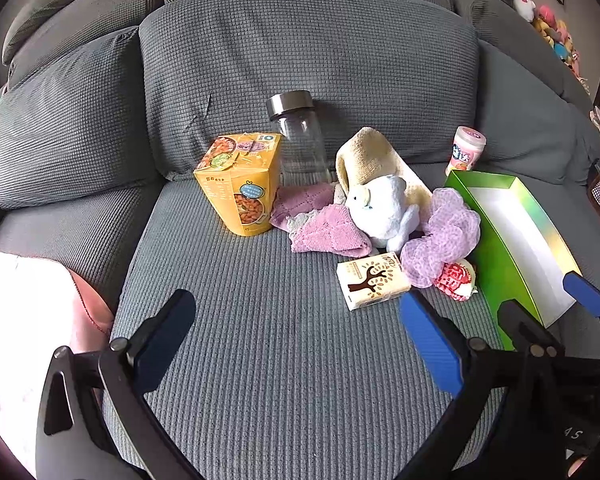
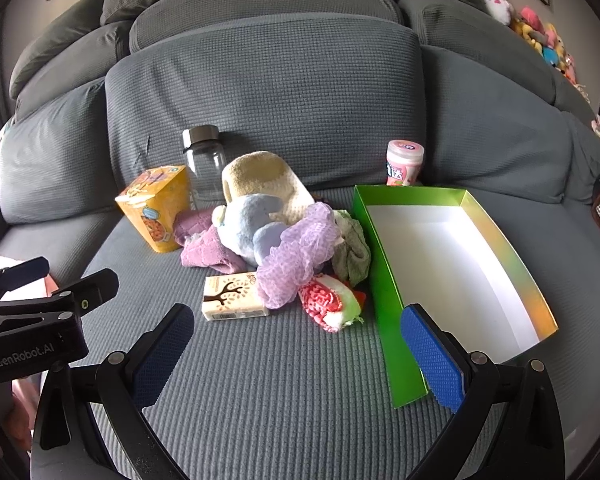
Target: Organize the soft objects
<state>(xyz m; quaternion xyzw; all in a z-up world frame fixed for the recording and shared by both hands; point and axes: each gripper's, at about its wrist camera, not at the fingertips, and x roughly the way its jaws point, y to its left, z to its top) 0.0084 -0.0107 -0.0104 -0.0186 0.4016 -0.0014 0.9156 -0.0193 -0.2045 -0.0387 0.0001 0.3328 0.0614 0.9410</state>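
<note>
Both grippers hover wide open, holding nothing. The heap of soft things, a lilac mesh bath pouf (image 2: 296,256) foremost, lies just left of the open green cardboard box (image 2: 384,280). The right gripper (image 2: 300,356) faces the pouf; the left gripper (image 1: 296,344) sits further left, so right seems nearer.

On the sofa seat (image 2: 260,380) a heap sits mid-cushion; the plush toy (image 2: 248,228) lies on the quilted cloth (image 2: 204,252), with the knitted towel (image 2: 260,184) behind it and the mesh sponge (image 2: 296,256) to its right; the tissue pack (image 2: 232,296) lies in front, the strawberry pouch (image 2: 328,300) just beside it; the carton (image 2: 156,208) stands left of the heap, the bottle (image 2: 204,160) behind the carton; the open box (image 2: 384,280) lies right of the heap, the canister (image 2: 404,162) behind it against the backrest.
</note>
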